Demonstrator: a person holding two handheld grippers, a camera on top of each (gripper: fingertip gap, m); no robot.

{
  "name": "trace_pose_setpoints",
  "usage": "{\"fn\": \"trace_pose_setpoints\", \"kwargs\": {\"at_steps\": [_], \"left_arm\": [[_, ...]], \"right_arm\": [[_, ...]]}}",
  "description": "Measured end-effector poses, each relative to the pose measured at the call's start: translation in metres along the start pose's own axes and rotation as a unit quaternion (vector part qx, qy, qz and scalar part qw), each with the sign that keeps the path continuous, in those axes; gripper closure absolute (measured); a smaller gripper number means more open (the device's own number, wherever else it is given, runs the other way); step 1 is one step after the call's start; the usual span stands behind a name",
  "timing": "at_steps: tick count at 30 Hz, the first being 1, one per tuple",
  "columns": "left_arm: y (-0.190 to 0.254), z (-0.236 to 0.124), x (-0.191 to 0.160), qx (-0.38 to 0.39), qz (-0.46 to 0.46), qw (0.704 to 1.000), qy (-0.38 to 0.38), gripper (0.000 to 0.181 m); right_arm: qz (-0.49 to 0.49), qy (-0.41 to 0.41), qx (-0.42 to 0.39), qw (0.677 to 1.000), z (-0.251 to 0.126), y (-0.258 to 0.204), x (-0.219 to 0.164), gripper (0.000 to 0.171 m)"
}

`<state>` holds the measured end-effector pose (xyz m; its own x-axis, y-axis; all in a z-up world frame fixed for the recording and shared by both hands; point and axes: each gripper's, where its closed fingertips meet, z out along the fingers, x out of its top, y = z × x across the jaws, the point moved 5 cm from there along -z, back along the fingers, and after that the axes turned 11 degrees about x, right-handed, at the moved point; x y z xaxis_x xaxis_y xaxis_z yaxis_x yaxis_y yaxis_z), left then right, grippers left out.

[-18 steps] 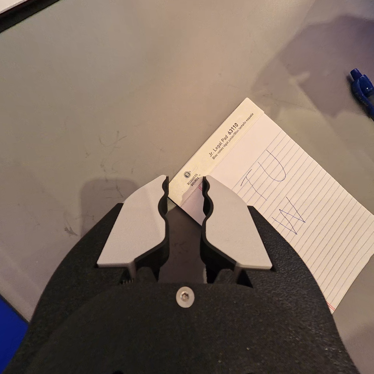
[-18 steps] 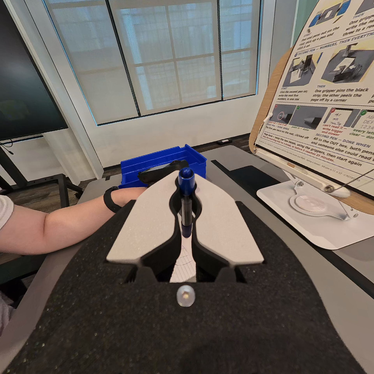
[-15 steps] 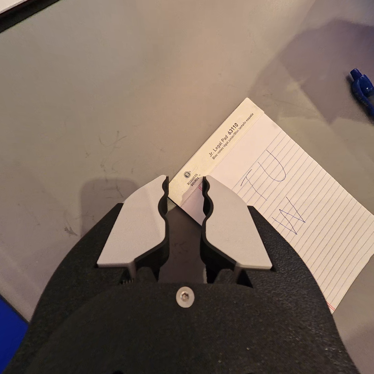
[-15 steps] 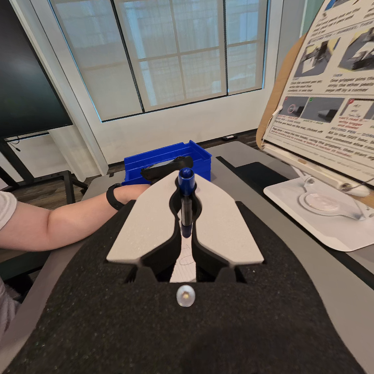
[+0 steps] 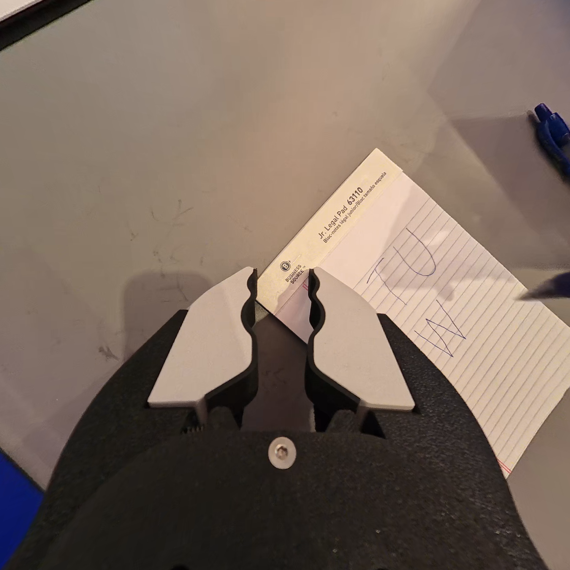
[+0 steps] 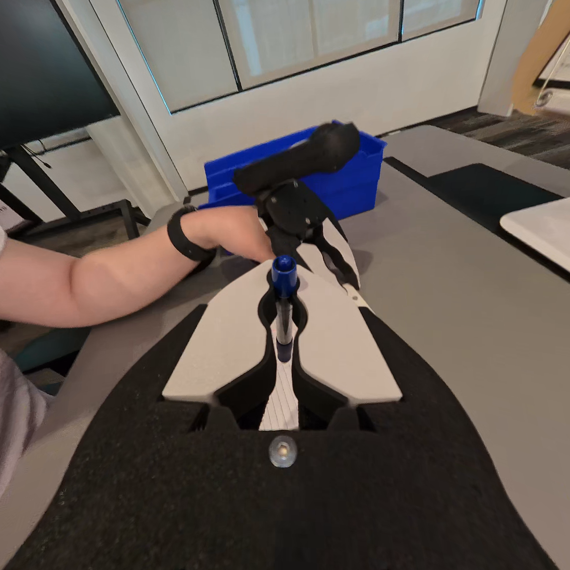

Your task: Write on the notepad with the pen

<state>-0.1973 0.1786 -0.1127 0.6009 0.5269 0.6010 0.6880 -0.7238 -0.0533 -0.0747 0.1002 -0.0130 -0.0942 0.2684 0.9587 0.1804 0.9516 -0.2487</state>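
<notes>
A white lined notepad (image 5: 462, 324) lies slanted on the grey table, with blue handwritten marks on its top sheet. My left gripper (image 5: 281, 273) is open, and its fingertips stand over the pad's header strip at the near corner. My right gripper (image 6: 283, 277) is shut on a blue pen (image 6: 283, 311), held upright between the fingers. The pen's tip (image 5: 543, 290) shows blurred over the pad's right edge in the left wrist view. A strip of the pad (image 6: 280, 410) shows between the right fingers. The left gripper (image 6: 339, 271) also shows farther off in the right wrist view.
A second blue pen (image 5: 552, 135) lies on the table beyond the pad. A blue bin (image 6: 348, 185) stands at the table's far side. A person's forearm (image 6: 123, 277) reaches in from the left. A black mat (image 6: 481, 191) and a white stand base (image 6: 543, 228) are at the right. Some 15 cm of space lies between my two pairs of fingers.
My right gripper has tipped downward and moved toward the pad with the pen. The pen tip now appears over the pad's right edge. The left gripper has not moved.
</notes>
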Motion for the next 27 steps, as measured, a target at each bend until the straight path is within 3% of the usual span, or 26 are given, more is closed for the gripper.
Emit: {"fn": "trace_pose_setpoints", "kwargs": {"at_steps": [12, 27], "left_arm": [[0.0, 0.0, 0.002, 0.002, 0.004, 1.0, -0.023, 0.15], [0.0, 0.0, 0.001, 0.0, 0.006, 1.0, -0.01, 0.15]], "right_arm": [[-0.026, 0.048, -0.042, 0.998, -0.012, -0.004, -0.016, 0.167], [-0.033, 0.007, -0.051, 0.998, 0.0, 0.004, -0.027, 0.167]]}}
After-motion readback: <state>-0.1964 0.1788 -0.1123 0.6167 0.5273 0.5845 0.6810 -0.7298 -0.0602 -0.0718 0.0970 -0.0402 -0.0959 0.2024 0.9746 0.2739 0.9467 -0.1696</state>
